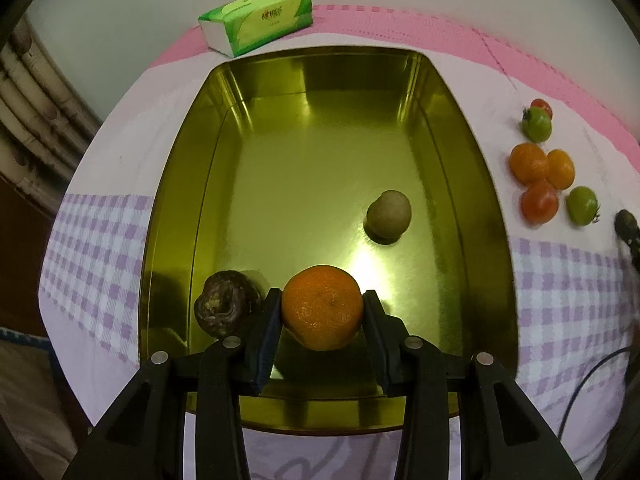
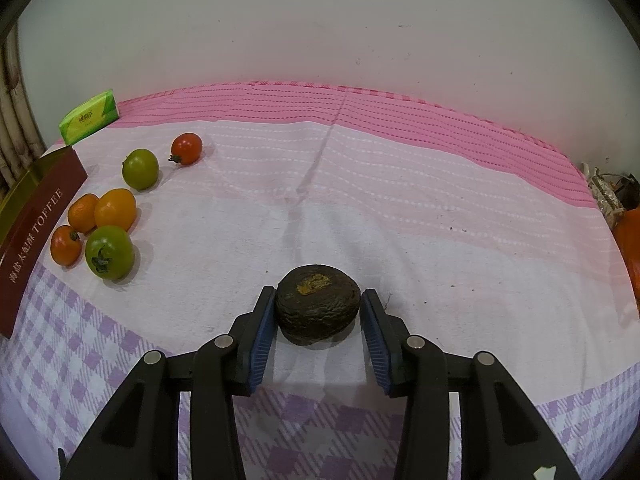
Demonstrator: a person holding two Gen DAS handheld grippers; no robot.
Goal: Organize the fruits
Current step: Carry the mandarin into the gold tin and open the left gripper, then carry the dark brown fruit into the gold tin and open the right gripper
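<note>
Left gripper [image 1: 322, 310]: the jaws are clamped on an orange mandarin [image 1: 322, 307], one pad against each side. The fruit is held over the near end of the gold tin [image 1: 486, 184]; whether it touches the floor of the tin cannot be told. The hold over the tin suggests delivery into the container, which appears to be the collecting point for the task.

Just left of the held mandarin, a dark wrinkled fruit [image 1: 226, 304] lies inside the tin against the near left wall. Farther in, toward the right wall, sits a pale brownish fruit [image 1: 389, 214].

Right gripper [image 2: 318, 309]: the jaws stand to either side of a second dark wrinkled fruit [image 2: 317, 305] that rests on the cloth-covered counter [image 2: 400, 220]. The left pad appears to touch it; a narrow gap seems to remain at the right pad, so the jaws are judged still apart, not gripping.

Only the left wrist view shows the tin interior and its contents. Only the right wrist view shows the tin's red outer wall lettered TOFFEE, and the fruit at the right gripper.

Unsorted fruit [image 2: 110, 252], green, orange and red, is grouped on the counter beside the tin. Farthest back lies a green tissue pack [image 1: 256, 20].
</note>
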